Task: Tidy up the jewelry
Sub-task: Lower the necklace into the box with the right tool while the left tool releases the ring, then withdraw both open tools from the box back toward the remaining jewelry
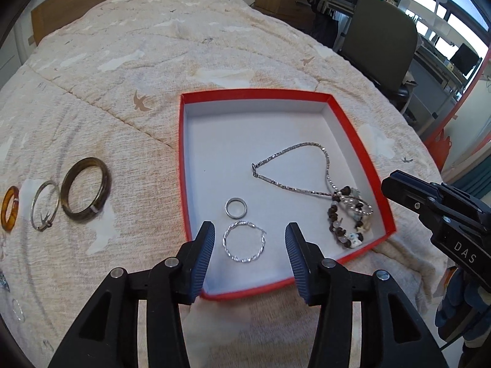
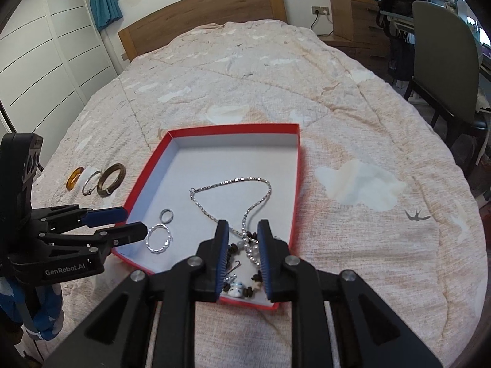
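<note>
A red box (image 1: 353,128) with a white inside lies on the bed; it also shows in the right wrist view (image 2: 294,184). Inside lie a silver chain necklace (image 1: 294,153), a beaded bracelet (image 1: 346,224), a plain silver ring (image 1: 235,208) and a twisted silver hoop (image 1: 244,241). My left gripper (image 1: 250,233) is open, its fingertips either side of the hoop, above the box's near edge. My right gripper (image 2: 243,230) is open over the beaded bracelet (image 2: 251,248), holding nothing. On the quilt to the left lie a dark bangle (image 1: 86,189), a thin silver bangle (image 1: 46,205) and an amber ring (image 1: 9,208).
The bed's cream quilt (image 2: 245,76) spreads around the box, with a wooden headboard (image 2: 202,12) behind. A grey chair (image 2: 445,58) and a desk stand to the right of the bed. White wardrobe doors (image 2: 40,52) are on the left.
</note>
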Available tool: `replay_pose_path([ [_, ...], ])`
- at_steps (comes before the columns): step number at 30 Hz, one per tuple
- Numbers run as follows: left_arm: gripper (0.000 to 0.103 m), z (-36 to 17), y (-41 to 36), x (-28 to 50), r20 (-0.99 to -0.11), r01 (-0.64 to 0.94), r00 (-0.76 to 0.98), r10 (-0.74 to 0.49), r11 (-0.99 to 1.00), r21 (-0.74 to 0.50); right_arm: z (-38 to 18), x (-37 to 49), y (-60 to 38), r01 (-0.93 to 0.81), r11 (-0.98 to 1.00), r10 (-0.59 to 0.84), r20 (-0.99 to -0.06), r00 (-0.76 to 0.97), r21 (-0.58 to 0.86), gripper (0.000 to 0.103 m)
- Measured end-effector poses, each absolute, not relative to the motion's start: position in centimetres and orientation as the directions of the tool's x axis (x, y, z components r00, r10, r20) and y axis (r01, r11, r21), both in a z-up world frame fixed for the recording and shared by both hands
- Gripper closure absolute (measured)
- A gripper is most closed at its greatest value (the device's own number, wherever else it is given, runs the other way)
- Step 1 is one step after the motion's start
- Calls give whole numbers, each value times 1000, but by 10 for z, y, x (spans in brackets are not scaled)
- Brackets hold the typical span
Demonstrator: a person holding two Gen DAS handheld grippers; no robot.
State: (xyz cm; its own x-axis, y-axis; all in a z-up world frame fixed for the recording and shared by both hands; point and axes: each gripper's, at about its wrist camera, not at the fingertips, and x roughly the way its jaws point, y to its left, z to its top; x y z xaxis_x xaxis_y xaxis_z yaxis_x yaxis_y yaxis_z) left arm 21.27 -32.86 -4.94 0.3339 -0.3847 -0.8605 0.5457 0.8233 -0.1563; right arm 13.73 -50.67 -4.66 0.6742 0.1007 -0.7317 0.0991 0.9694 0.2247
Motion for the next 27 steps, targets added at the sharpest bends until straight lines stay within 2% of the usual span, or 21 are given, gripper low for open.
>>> replay_pose_path([
  [8,55,-15,-295,177,-847,530,390,-362,840,-115,-12,107,-489,71,966,127,-692,711,249,84],
  [14,46,11,-250,153,-831,477,454,-320,875,-77,17,83,-466,47,967,135,-655,744,252,84],
  [21,42,39,-182,125,-800,389,535,-271,920,-52,45,57,-431,5,968,155,-613,774,250,84],
  [25,41,55,-145,110,-780,337,580,-237,941,-35,58,42,-410,-22,969,166,-590,790,244,72],
  [27,40,62,-125,103,-766,309,602,-224,950,-34,65,35,-401,-34,971,169,-580,797,237,72],
])
